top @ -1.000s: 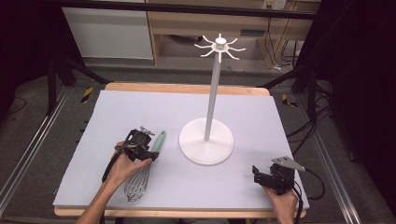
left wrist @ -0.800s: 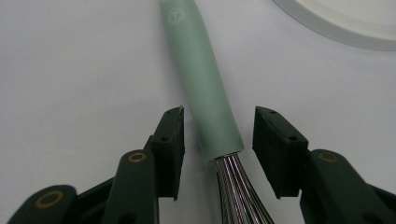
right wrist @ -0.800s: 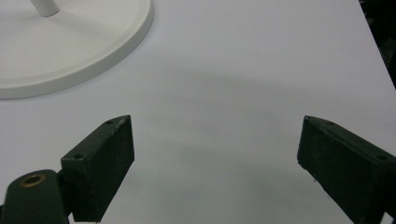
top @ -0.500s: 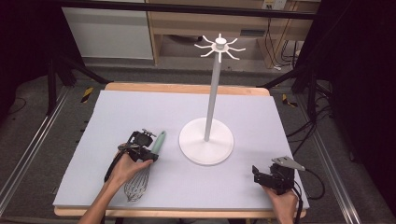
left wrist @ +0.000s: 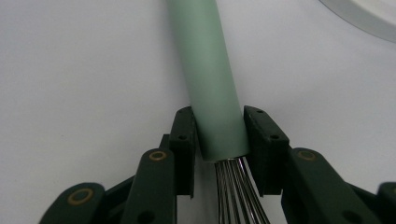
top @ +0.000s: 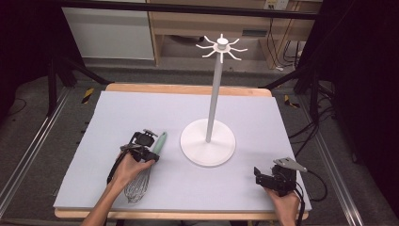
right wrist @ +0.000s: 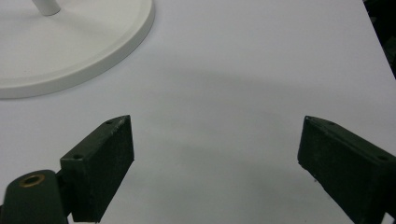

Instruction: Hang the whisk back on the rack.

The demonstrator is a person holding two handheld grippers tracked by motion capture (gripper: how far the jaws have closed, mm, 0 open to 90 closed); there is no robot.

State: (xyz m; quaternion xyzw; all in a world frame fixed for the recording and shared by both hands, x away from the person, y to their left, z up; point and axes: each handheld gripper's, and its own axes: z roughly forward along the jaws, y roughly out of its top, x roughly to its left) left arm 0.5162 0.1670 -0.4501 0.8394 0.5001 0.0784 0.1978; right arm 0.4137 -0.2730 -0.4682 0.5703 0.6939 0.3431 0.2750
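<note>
A whisk with a pale green handle (top: 160, 140) and a wire head (top: 136, 188) lies on the table's left front. My left gripper (top: 151, 155) sits over it, near where the handle meets the wires. In the left gripper view my left gripper (left wrist: 219, 116) has both pads (left wrist: 183, 133) pressed against the green handle (left wrist: 208, 70). Its jaws have just been closing on that handle. My right gripper (top: 261, 175) rests at the front right corner. In the right gripper view my right gripper (right wrist: 215, 130) stands open with bare mat between its fingers.
A white stand with a round base (top: 208, 141) and a tall pole topped by several hooks (top: 221, 45) stands mid-table, right of the whisk. Its base edge (right wrist: 70, 51) lies ahead of the right gripper. The pale mat (top: 141, 108) covers the wooden table.
The left hand has shifted slightly at the whisk handle. The right gripper and the stand have kept still.
</note>
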